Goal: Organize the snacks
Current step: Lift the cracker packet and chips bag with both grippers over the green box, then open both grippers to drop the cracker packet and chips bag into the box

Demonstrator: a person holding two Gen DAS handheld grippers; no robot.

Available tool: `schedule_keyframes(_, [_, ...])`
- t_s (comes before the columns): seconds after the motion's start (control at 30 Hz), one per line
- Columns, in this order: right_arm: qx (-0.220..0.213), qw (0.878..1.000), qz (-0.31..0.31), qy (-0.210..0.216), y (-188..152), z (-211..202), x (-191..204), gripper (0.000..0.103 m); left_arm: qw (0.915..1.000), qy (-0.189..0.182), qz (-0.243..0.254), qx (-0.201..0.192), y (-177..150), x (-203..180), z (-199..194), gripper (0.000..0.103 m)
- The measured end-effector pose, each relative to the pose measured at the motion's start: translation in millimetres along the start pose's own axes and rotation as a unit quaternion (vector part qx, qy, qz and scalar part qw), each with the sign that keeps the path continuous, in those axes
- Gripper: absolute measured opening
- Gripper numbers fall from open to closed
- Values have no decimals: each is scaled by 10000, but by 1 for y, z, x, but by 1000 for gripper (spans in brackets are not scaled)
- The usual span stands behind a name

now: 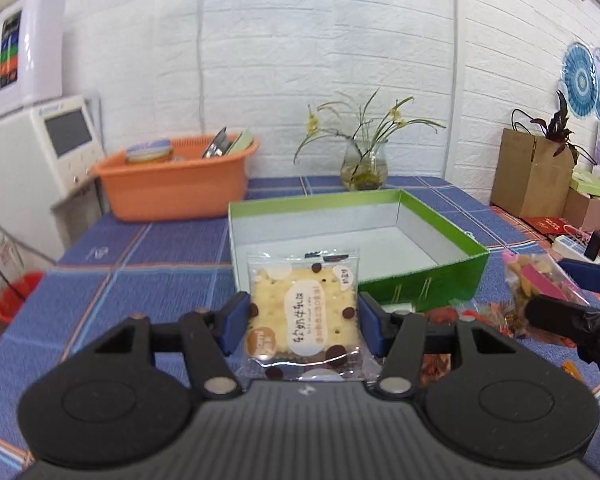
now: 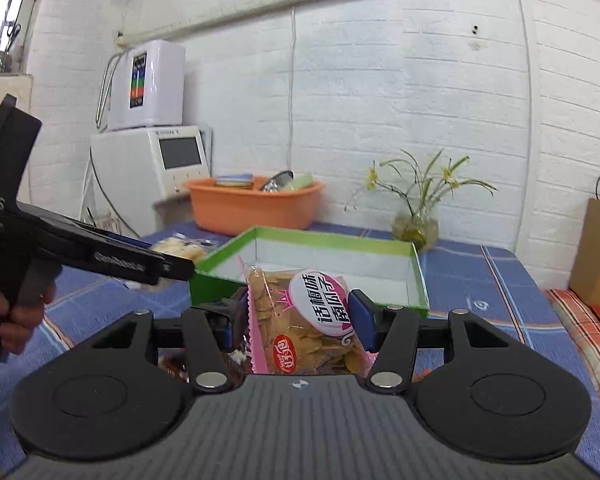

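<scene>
A clear packet with a square cracker [image 1: 303,312] stands upright between the blue pads of my left gripper [image 1: 303,307], which is shut on it, lifted off the table in front of the open green box [image 1: 440,276]. In the right wrist view my right gripper [image 2: 298,316] is shut on a pink-edged bag of pale chips [image 2: 308,320], also lifted, just short of the green box [image 2: 216,270]. The left gripper [image 2: 172,268] reaches in from the left with the cracker packet [image 2: 180,249]. The box's white floor is bare where it shows.
Several loose red and orange snack packets [image 1: 460,316] lie on the blue checked cloth [image 1: 140,264] under the grippers. Behind the box stand an orange basin [image 1: 172,188] with dishes, a glass vase of plants [image 1: 364,164] and a brown paper bag [image 1: 528,176]. A hand [image 2: 16,320] grips the left tool.
</scene>
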State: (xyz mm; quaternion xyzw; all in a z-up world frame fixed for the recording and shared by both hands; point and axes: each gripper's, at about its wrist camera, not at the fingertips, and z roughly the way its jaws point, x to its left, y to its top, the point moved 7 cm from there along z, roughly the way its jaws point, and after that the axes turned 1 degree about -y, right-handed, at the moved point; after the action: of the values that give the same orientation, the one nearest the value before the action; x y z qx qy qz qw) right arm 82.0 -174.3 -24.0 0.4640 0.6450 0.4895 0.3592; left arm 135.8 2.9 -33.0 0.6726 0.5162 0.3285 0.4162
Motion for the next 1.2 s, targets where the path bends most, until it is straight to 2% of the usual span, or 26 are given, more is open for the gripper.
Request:
schedule_keyframes(0.1, [-235,9995,186,62,15,14,-9,89,9996,122,181,-156,18,-7,12,56])
schedule_keyframes(0.27, [-683,9962,476,-239,42,33,-36,89,9991,92,284,-289,44,-11,30,56])
schedule_keyframes(0.37, [-783,9948,427,-497,54,44,-48,89,9986,101,327,-399,58,-11,38,56])
schedule_keyframes(0.5, [-881,9935,98,-719,66,62,-54,89,9986,41,118,-506,75,-4,55,56])
schedule_keyframes(0.67, [-536,9953,-143,-794,55,104,-51,87,9980,304,-196,-510,74,7,88,56])
schedule_keyframes(0.87, [-388,9963,110,-755,40,123,-59,86,9990,217,-194,-349,62,13,112,56])
schedule_keyframes(1.03, [10,9972,405,-624,27,143,-64,84,9984,100,-564,22,50,25,142,56])
schedule_keyframes(1.2, [377,9962,587,-528,14,164,-65,81,9996,120,-173,170,40,15,156,56])
